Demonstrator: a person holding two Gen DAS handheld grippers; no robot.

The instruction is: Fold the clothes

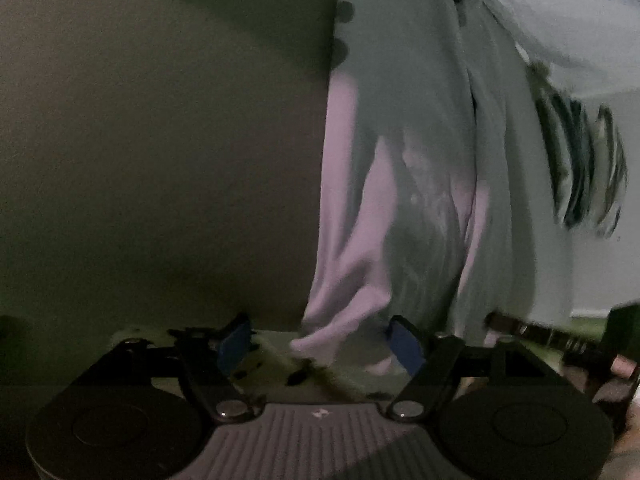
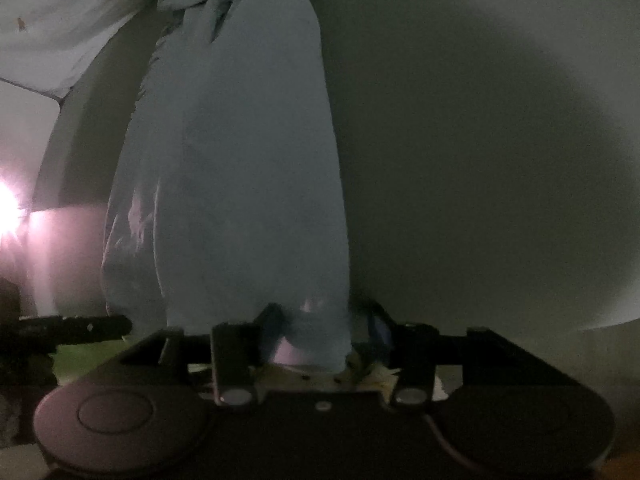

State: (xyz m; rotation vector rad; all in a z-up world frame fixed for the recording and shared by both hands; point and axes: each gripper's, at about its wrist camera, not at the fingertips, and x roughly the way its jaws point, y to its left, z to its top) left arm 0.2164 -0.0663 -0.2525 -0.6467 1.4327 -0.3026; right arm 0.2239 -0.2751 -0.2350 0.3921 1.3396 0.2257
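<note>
Above the right claw (image 2: 320, 338), a pale grey-blue garment (image 2: 248, 168) stretched away in a long gathered column, its near end pinched between the closed jaws; the left claw (image 1: 320, 344) stood open, a loose pale corner of the garment between its fingers. The step appeared to be lifting and spreading the cloth before a fold; the next move probably called for the left claw to close on that corner.

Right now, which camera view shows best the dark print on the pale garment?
The left wrist view: the dark print runs in blurred strokes down the garment, right of the open left gripper. The right wrist view shows only plain cloth between the right gripper fingers, no print.
</note>
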